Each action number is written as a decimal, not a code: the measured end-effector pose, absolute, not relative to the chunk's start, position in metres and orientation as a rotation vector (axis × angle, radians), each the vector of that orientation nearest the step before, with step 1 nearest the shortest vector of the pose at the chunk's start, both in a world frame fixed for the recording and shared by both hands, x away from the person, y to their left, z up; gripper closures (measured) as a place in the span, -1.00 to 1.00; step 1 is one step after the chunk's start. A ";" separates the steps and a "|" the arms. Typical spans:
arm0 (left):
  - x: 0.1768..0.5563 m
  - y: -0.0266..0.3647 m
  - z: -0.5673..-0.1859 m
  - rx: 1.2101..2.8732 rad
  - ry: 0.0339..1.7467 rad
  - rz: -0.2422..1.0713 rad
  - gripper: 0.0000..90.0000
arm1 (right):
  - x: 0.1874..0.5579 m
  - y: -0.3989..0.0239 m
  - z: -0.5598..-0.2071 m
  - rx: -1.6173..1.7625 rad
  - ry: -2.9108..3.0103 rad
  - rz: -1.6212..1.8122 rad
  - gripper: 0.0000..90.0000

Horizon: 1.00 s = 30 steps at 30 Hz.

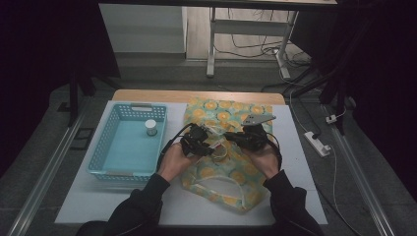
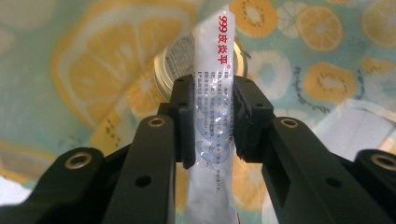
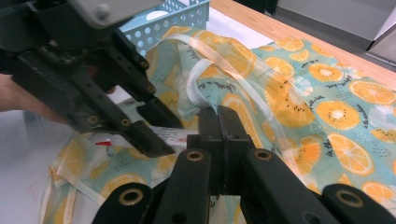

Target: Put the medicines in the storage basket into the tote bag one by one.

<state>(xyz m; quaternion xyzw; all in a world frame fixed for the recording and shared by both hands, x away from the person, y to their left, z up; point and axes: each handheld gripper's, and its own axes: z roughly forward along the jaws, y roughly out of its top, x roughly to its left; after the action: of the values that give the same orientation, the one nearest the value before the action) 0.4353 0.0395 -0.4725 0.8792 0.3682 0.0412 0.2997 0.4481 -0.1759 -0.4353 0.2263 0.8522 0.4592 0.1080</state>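
Observation:
A fabric bag (image 1: pixel 223 112) printed with orange slices lies on the white mat. Both grippers meet above its middle. My left gripper (image 2: pixel 212 109) is shut on a white tube (image 2: pixel 214 65) with red print, held upright between the pads. Behind the tube, a round tin (image 2: pixel 170 70) with a gold rim rests on the bag's lining. From the right gripper view, the left gripper (image 3: pixel 156 133) hangs over the bag's mouth with the tube (image 3: pixel 170 135) in it. My right gripper (image 3: pixel 219 128) has its jaws pressed together on the bag's raised edge, beside a clear strap (image 3: pixel 233 56).
A blue perforated basket (image 1: pixel 105 137) stands left of the bag, with a small white jar (image 1: pixel 151 127) in its far corner. A power strip (image 1: pixel 317 143) and cables lie on the floor at the right. A desk frame (image 1: pixel 211 44) stands beyond the table.

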 end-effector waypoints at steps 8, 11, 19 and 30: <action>0.447 0.034 -0.476 2.315 0.995 0.152 0.59 | 0.448 -0.175 -0.435 0.668 2.500 1.353 1.00; 0.451 0.032 -0.478 2.302 1.005 0.160 0.59 | 0.448 -0.175 -0.435 0.669 2.499 1.351 1.00; 0.460 0.027 -0.481 2.285 1.015 0.172 0.59 | 0.449 -0.175 -0.436 0.674 2.494 1.344 1.00; 0.470 0.025 -0.489 2.277 1.026 0.200 0.58 | 0.450 -0.175 -0.437 0.688 2.493 1.333 1.00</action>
<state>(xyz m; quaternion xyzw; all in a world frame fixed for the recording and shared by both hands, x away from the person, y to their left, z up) 0.4696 0.0255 -0.4892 0.8632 0.3889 0.0759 0.3127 0.4499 -0.1752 -0.4373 0.2348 0.8511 0.4551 0.1157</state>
